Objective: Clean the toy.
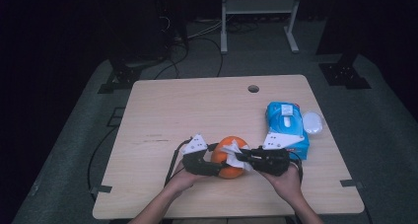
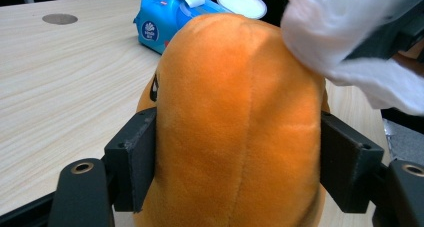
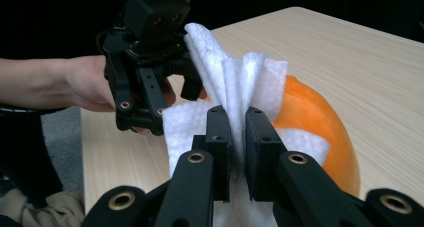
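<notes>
A: Wipe (image 3: 235, 82) first. Who has it?

B: The right gripper (image 3: 237, 137). Its jaws are pinched together on the white wipe, which fans out above them and lies against the top of the orange plush toy (image 1: 229, 157).

A: And the left gripper (image 2: 240, 162)?

B: Its jaws stand one on each side of the plush toy, pads against its flanks. The plush hardly looks squeezed, so I cannot tell whether they press.

A: Where does the toy sit?

B: On the table (image 1: 162, 115), near the front edge by the person, about midway along it, between the two hands.

A: Anything else there?

B: A blue wipes pack (image 1: 286, 128) near the right edge, with its white lid (image 1: 312, 122) beside it.
</notes>
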Available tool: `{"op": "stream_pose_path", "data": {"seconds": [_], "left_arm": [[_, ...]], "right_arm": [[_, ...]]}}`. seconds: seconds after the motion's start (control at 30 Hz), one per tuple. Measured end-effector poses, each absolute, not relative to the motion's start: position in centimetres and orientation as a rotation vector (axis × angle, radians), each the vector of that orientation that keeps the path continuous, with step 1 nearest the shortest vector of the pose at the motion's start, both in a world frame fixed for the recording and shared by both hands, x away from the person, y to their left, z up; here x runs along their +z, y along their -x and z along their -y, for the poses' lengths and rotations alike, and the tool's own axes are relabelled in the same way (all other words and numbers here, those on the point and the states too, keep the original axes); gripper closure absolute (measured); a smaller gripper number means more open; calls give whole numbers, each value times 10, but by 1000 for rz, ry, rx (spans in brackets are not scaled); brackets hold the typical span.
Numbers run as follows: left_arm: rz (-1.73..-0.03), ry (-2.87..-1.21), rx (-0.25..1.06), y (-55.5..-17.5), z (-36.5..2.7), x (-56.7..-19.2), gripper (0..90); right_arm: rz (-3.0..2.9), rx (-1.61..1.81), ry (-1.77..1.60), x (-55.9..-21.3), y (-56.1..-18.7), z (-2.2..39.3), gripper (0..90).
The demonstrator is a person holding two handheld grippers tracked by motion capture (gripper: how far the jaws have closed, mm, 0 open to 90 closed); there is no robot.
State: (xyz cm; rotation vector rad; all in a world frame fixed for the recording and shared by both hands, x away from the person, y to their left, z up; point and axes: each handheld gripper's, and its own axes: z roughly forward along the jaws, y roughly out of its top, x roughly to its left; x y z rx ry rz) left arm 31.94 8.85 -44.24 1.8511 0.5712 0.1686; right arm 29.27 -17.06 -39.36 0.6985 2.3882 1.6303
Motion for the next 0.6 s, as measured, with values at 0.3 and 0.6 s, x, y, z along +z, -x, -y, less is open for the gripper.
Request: {"op": "stream_pose_path", "data": {"seconds": [0.3,0.6], "left_arm": [[-483,-1887,183,-313,-83,-443,263],[-450,-1907,217,-309,-79,-443,262]], "right_arm": [[-2334,1644,-818,-402,-309,194,814],[-2325,1672,-879,-405,-312,204,814]]}}
